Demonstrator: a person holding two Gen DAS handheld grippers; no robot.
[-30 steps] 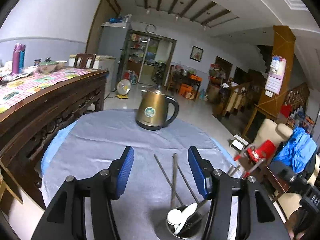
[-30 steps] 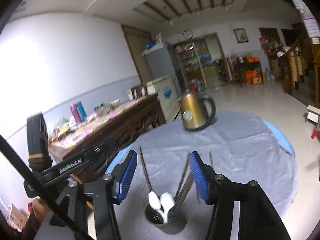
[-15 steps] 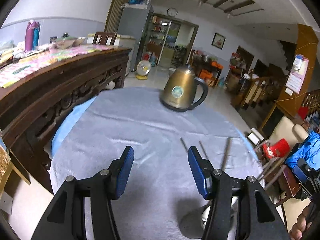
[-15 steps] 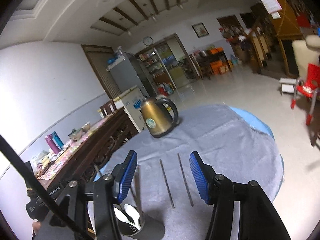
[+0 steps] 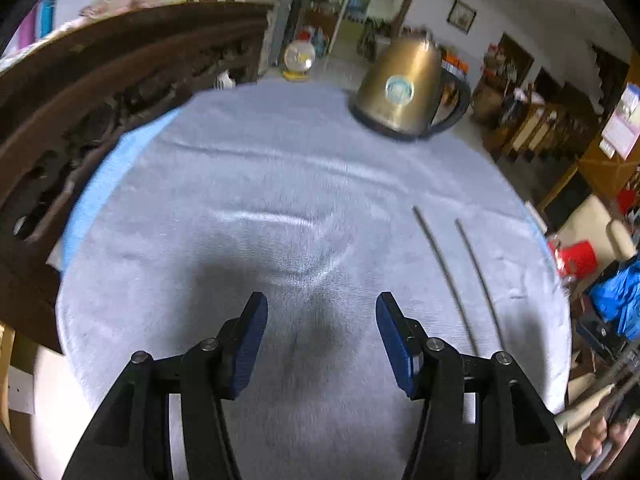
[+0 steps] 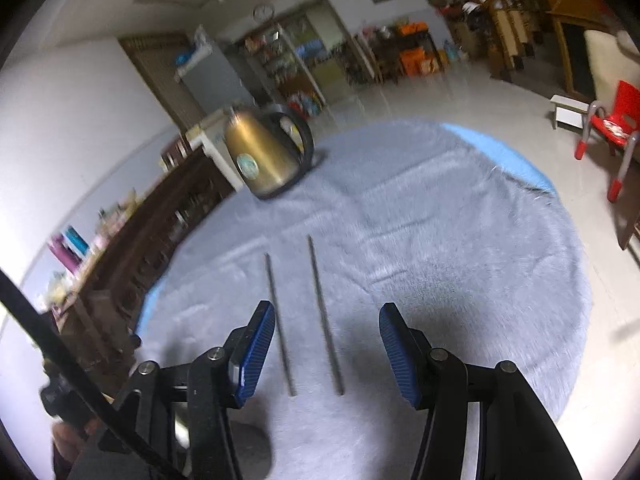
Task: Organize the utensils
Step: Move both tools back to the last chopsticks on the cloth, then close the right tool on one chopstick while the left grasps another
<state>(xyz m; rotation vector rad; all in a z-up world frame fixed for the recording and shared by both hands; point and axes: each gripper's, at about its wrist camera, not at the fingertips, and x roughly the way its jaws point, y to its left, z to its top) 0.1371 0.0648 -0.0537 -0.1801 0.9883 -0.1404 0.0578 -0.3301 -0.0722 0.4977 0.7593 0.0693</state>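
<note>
Two thin metal chopsticks lie side by side on the grey cloth of the round table. In the right wrist view they run between the jaws, nearer the left pad. My right gripper is open and empty above them. In the left wrist view the chopsticks lie to the right of my left gripper, which is open and empty over bare cloth. The metal utensil cup shows only as a sliver behind the right gripper's left finger.
A gold electric kettle stands at the far side of the table. A dark carved wooden sideboard runs along the left. A red plastic chair stands on the floor to the right.
Both grippers have tilted down toward the table and shifted. The cup with the white spoons has slid out of the left view and nearly out of the right. The two chopsticks now lie between the right jaws.
</note>
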